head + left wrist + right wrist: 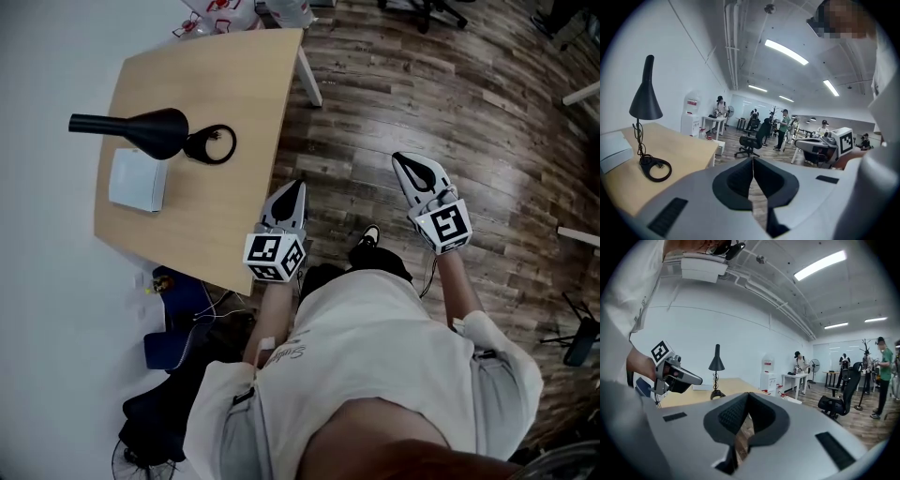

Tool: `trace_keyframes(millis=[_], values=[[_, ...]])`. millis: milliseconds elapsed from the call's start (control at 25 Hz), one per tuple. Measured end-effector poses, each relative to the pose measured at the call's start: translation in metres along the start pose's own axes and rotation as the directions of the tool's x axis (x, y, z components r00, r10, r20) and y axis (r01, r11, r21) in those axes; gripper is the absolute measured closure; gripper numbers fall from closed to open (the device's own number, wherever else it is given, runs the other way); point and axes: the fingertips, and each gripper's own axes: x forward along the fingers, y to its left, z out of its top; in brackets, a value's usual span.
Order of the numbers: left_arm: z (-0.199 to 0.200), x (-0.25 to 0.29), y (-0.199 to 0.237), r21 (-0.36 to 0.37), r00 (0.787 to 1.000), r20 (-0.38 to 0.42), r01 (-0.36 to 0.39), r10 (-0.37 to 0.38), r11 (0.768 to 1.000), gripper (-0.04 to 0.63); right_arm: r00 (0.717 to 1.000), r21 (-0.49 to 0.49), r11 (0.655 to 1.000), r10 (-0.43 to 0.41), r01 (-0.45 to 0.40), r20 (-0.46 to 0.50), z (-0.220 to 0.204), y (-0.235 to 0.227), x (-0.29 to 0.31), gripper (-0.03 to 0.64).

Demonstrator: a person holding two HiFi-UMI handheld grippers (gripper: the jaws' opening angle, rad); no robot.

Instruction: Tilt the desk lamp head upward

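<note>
A black desk lamp (155,131) stands at the far left of the wooden desk (225,84), its cone head pointing down over a ring base (211,143). In the left gripper view the lamp (645,101) rises at the left, well away from the jaws. My left gripper (296,186) hovers just off the desk's right edge, shut and empty. My right gripper (403,160) hangs over the floor further right, also shut with nothing in it. The right gripper view shows the lamp (716,363) far off, beyond the left gripper (677,376).
A white box (138,180) lies on the desk beside the lamp. Bags and cables sit on the floor under the desk's near corner (173,309). An office chair (754,138), a water dispenser (691,117) and several people stand further back in the room.
</note>
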Motion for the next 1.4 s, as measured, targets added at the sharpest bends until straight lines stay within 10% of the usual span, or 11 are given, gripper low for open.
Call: trace_keyframes(millis=[560, 960, 1400], values=[[0.015, 0.082, 0.031, 0.001, 0.999, -0.016, 0.042, -0.041, 0.999, 0.578, 0.995, 0.102, 0.993, 0.063, -0.055, -0.074, -0.034, -0.014, 0.045, 0.621], [0.083, 0.153, 0.082, 0.043, 0.996, 0.037, 0.084, -0.086, 0.996, 0.578, 0.999, 0.110, 0.994, 0.028, -0.030, 0.026, 0.042, -0.083, 0.140, 0.621], [0.103, 0.146, 0.165, 0.028, 0.992, 0.114, -0.050, 0.047, 0.998, 0.578, 0.977, 0.015, 0.977, 0.214, -0.214, -0.013, 0.060, -0.052, 0.244, 0.621]])
